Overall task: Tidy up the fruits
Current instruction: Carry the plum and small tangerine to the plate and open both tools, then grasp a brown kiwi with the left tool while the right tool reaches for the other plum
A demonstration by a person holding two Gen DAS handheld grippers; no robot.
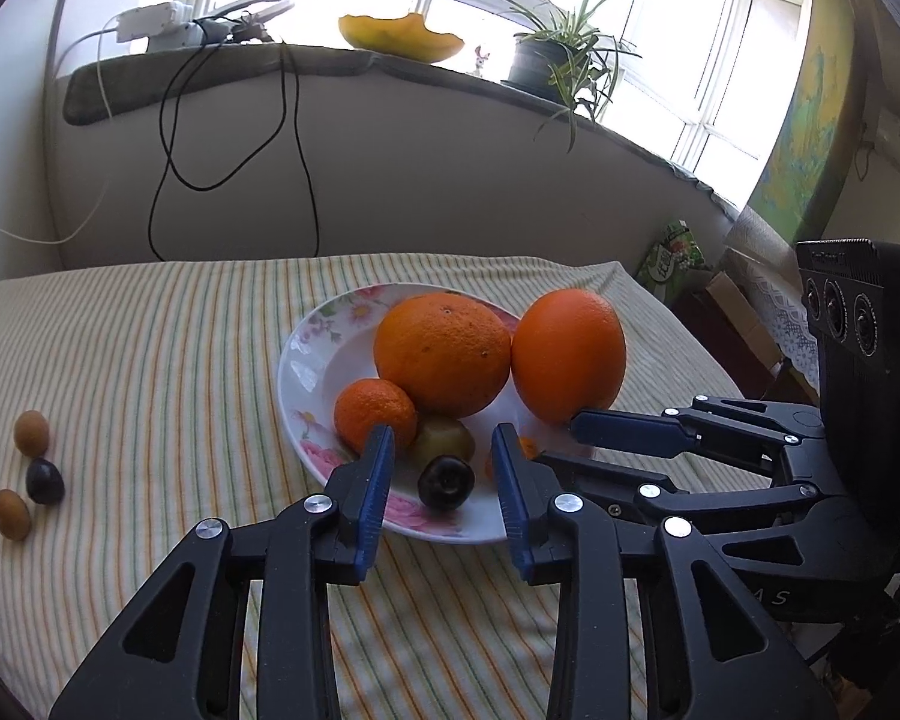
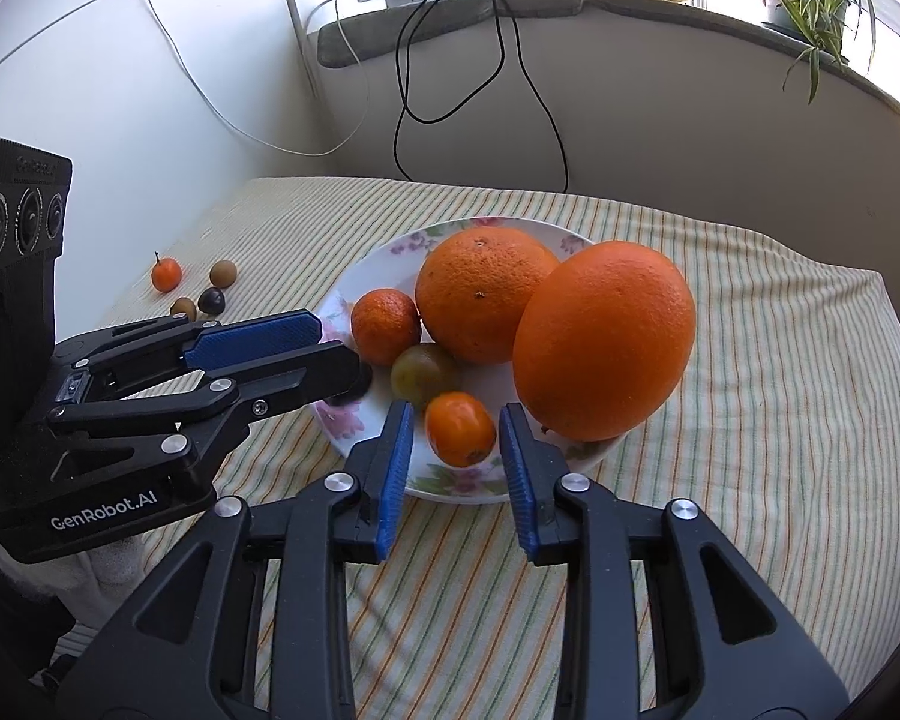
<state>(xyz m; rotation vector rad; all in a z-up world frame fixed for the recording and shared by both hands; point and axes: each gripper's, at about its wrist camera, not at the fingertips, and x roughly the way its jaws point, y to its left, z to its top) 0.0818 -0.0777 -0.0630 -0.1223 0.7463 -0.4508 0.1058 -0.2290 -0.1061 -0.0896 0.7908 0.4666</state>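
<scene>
My left tongs (image 1: 444, 456) are open, with a gap on each side of the small dark round fruit (image 1: 446, 481) at the near rim of the white plate with pink flowers (image 1: 306, 360). My right tongs (image 2: 456, 438) are open too, standing one on each side of the small orange fruit (image 2: 459, 429) at its near edge. Neither pair is holding anything.

The plate sits on the bench under a striped yellow and green cloth (image 1: 150, 330). On it I see a big round orange (image 1: 442, 354), a big egg-shaped orange (image 1: 568, 355) leaning half over the rim, a little bumpy mandarin (image 1: 375, 415) and a green-yellow round fruit (image 1: 442, 439). I think the big ones lean together because the plate is crowded.

Off to my left, on the cloth, lie two small brown fruits (image 1: 31, 433), one more dark fruit (image 1: 44, 481) and a tiny orange fruit with a stem (image 2: 166, 274). I think they look sorted into a little group, so maybe the small fruits are going there.

On my left tongs' body I can read "GenRobot.AI" (image 2: 103, 511). There is more writing on the top, but it is too blurry.
</scene>
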